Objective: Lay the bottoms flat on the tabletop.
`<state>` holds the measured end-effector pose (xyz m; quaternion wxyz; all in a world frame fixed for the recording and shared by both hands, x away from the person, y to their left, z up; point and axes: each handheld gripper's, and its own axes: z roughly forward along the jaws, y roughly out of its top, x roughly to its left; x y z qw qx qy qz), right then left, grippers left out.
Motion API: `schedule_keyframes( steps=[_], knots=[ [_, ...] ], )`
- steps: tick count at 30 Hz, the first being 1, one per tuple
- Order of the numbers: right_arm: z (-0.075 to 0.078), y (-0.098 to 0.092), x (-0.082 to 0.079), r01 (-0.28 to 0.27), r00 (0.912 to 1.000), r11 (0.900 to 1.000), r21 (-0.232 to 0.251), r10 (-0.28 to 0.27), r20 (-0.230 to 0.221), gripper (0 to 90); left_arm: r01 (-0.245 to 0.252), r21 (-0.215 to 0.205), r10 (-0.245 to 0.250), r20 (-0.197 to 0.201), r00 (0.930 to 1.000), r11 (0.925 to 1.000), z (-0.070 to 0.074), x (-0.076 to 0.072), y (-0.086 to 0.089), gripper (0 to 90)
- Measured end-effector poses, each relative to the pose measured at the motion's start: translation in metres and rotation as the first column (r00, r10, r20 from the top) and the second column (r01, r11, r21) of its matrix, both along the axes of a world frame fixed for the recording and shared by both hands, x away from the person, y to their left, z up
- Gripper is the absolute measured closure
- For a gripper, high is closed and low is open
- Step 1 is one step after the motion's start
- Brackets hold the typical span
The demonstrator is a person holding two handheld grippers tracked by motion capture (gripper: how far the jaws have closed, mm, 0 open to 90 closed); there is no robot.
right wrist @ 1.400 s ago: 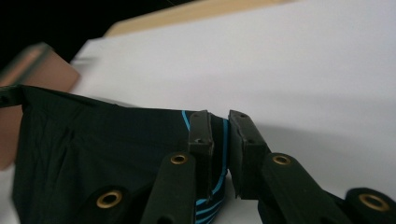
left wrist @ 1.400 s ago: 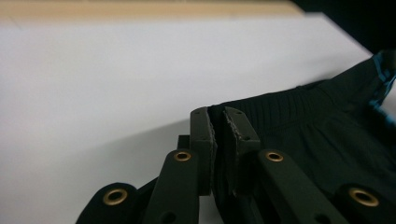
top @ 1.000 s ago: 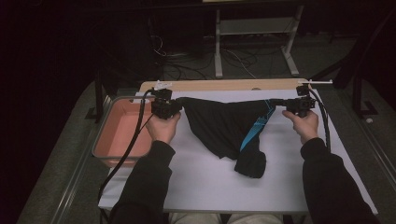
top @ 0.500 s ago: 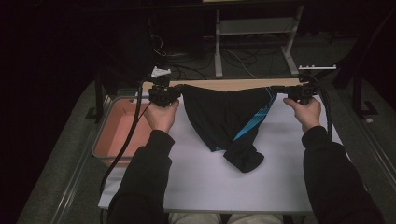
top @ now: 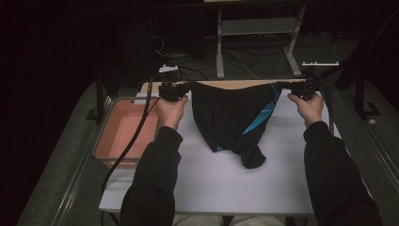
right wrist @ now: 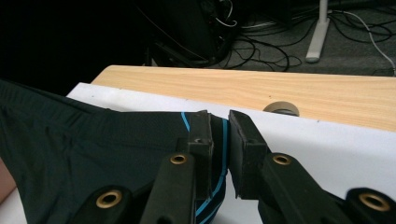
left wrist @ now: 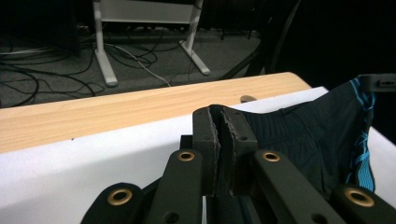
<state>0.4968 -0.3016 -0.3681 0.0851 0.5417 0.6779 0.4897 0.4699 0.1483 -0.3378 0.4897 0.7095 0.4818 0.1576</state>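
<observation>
High view: we list black briefs point(top: 230, 120), waistband stretched along the far worktop point(top: 207, 188) edge. Left claw point(top: 181, 88) and right claw point(top: 287, 85) clenched on its corners. Step: spreading. Next, likely: lower flat, release.

Swim briefs point(right wrist: 93, 158) ran off the right gripper view's left and bottom edges; waistband corner hidden between left gripper point(left wrist: 219, 126) pads; forearms cut by high view's bottom edge.
</observation>
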Motion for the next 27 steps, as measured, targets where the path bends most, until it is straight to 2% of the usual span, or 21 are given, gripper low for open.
schedule_keyframes(
  steps=[3,7,17,20,23,25,27],
  knots=[
    [-0.002,0.0,0.003,0.004,1.0,1.0,-0.012,-0.004,0.001,78.4,-0.002,0.023,0.002,-0.009,1.0,0.9997,-0.008,0.004,-0.004,84.7],
    [-0.008,-0.002,0.007,0.022,0.9997,1.0,-0.011,-0.022,-0.004,78.5,-0.01,0.006,0.01,-0.016,0.9998,0.9999,-0.017,0.01,-0.006,84.7],
    [-0.03,-0.002,0.017,0.065,0.9954,0.998,0.005,-0.064,-0.072,78.1,-0.016,0.002,0.017,-0.047,0.9988,0.9999,-0.041,0.021,-0.013,84.7],
    [-0.032,0.001,0.019,0.066,0.9954,0.998,-0.005,-0.066,-0.069,77.9,-0.019,0.001,0.019,-0.057,0.9982,0.9998,-0.045,0.024,-0.012,84.7],
    [-0.035,0.003,0.021,0.051,0.996,0.997,-0.051,-0.055,-0.07,76.1,-0.013,-0.013,0.012,-0.069,0.9976,0.9998,-0.05,0.028,-0.01,84.5],
    [-0.039,0.004,0.021,0.059,0.9928,0.995,-0.076,-0.066,-0.1,68.2,0.015,-0.037,-0.018,-0.088,0.996,0.9992,-0.056,0.03,-0.01,79.4],
    [-0.043,0.005,0.02,0.077,0.9885,0.992,-0.096,-0.088,-0.123,62.4,0.004,-0.016,-0.005,-0.078,0.9969,0.9999,-0.06,0.029,-0.012,68.8]
  ],
)
